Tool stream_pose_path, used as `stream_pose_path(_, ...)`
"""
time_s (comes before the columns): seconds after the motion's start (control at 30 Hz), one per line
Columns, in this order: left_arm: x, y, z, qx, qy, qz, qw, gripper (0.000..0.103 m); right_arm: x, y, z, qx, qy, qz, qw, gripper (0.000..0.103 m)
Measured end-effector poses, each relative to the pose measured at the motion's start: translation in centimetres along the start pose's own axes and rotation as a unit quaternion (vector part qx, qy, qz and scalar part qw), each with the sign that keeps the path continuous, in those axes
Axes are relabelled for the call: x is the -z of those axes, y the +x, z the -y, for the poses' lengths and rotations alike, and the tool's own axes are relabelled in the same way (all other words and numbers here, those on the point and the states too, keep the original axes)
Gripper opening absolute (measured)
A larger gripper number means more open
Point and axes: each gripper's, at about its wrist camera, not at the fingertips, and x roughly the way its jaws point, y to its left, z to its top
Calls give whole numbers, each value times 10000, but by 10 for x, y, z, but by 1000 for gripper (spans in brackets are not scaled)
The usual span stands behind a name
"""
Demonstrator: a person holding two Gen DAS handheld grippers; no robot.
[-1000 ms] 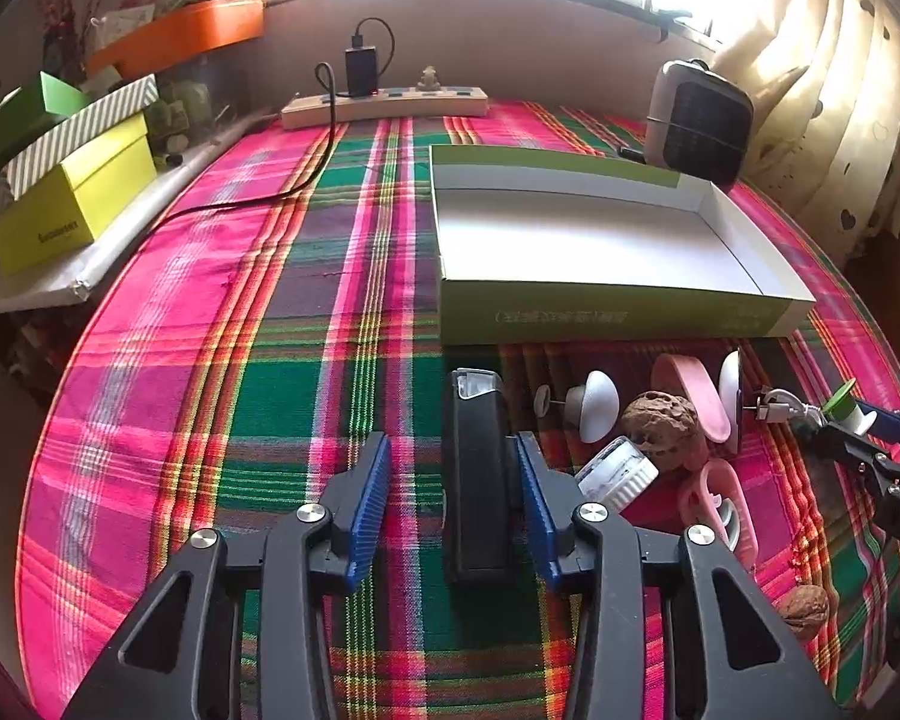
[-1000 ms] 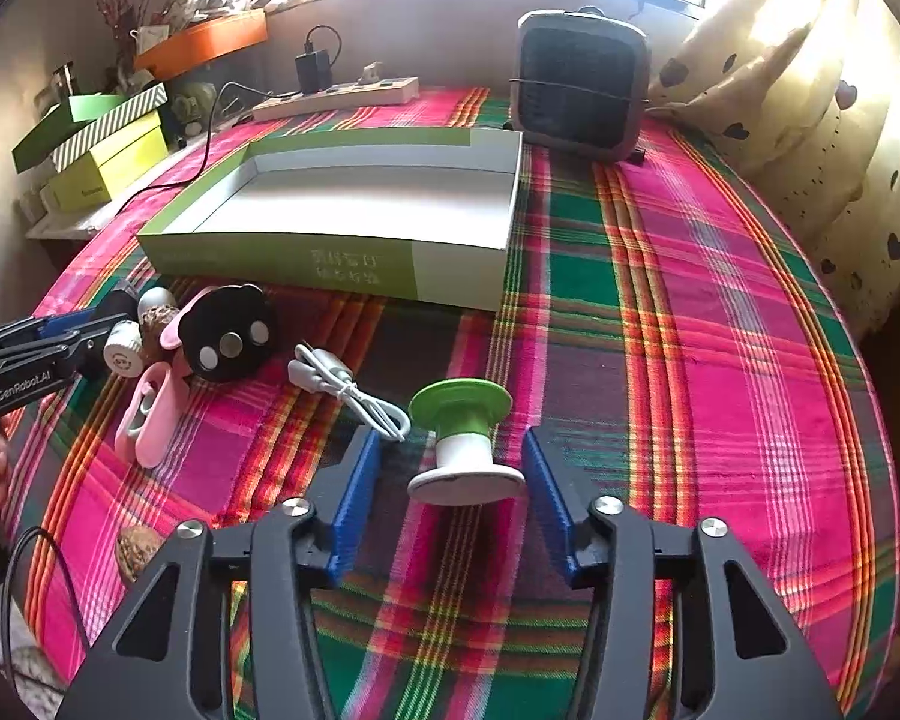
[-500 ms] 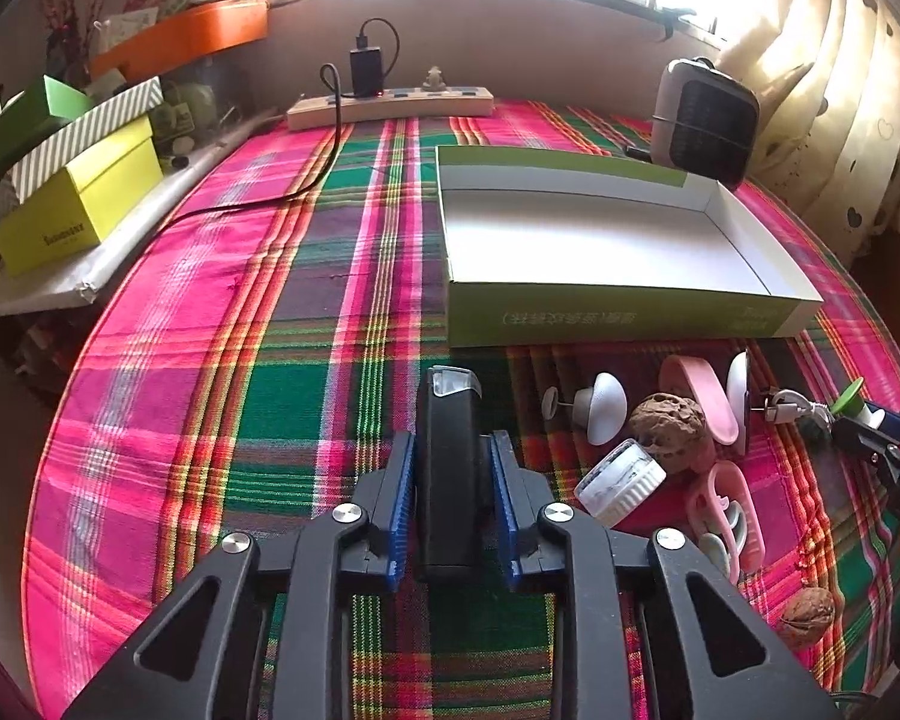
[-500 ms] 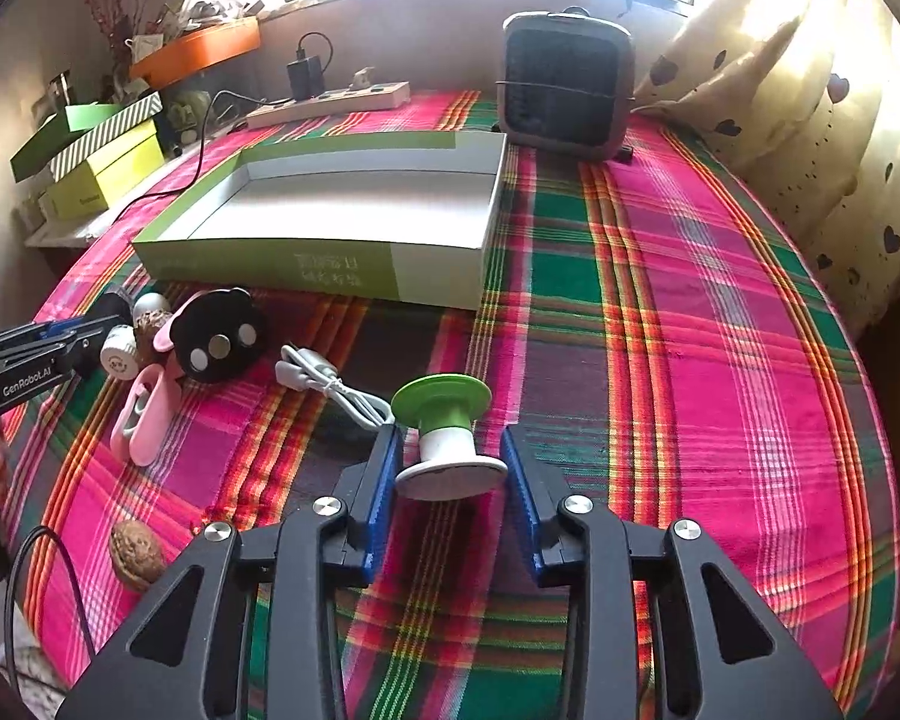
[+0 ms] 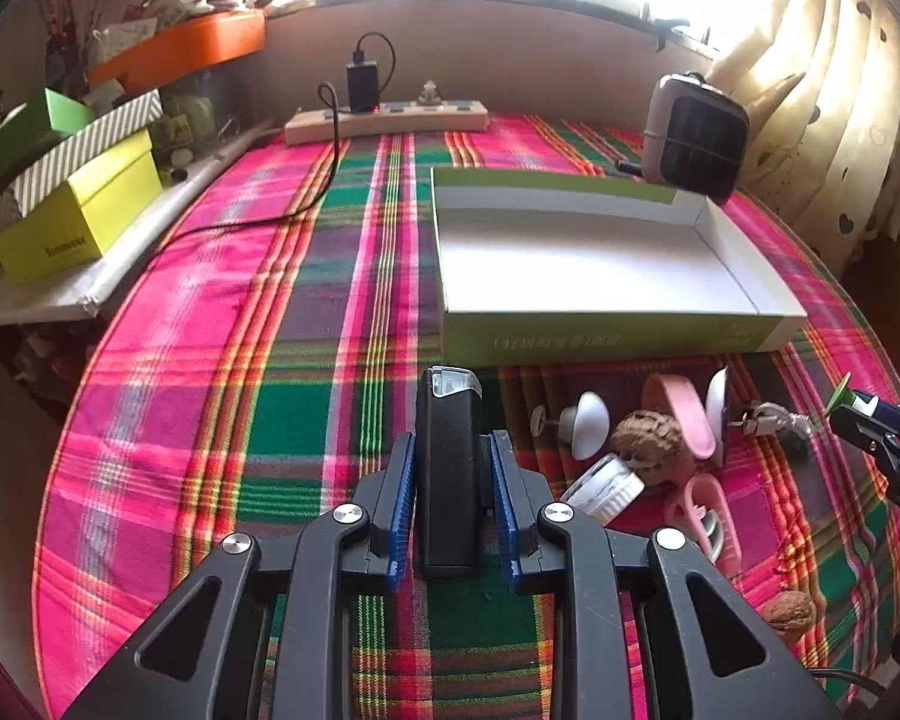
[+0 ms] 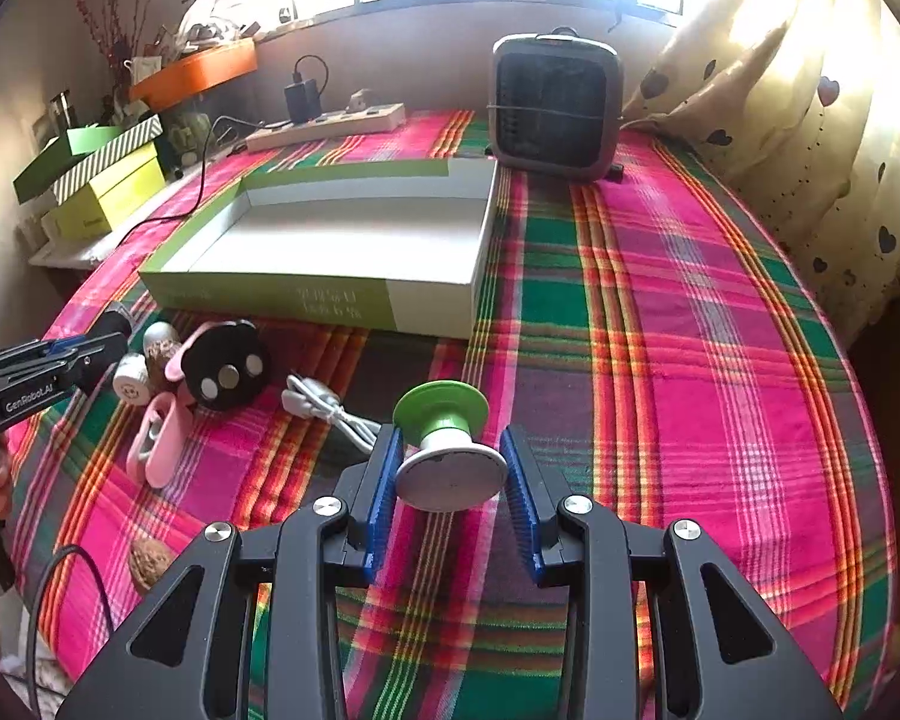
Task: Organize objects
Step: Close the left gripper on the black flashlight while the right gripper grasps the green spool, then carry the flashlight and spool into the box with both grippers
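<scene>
Clamped narrow, the jaws of the left gripper hold one black device by its two long sides in the left wrist view. It is a slim, dark, upright slab with a clear pale cap at its far end, and that cap juts out past the blue pads toward the one shallow green box, whose inside is white. Right of the device, on the plaid tablecloth, lies a cluster: two walnuts, one among the clutter and one apart near the cloth's edge, one white ribbed cap, one white mushroom-shaped knob, a pink clip and another pink piece. At the far right edge the right gripper shows with a sliver of green at its tips.

Through the right wrist view, the right gripper has its jaws closed in on one green-and-white spool: green flange at the far end, white stem, pale round disc facing the camera. The disc sits between the blue pads, touching or nearly touching both; the contact itself is hard to make out. One grey cable lies just left of it, and one black round piece with three pale dots sits beyond. The green box lies further back, with one grey fan behind it. The left gripper enters at the left edge.
</scene>
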Motion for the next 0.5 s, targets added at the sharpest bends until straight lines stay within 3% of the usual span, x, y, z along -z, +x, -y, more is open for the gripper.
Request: stream_pose_path(0.5, -45, -3, 9, 230, 123, 237, 9994, 22, -39, 0, -4, -44, -36, 255, 9997, 35)
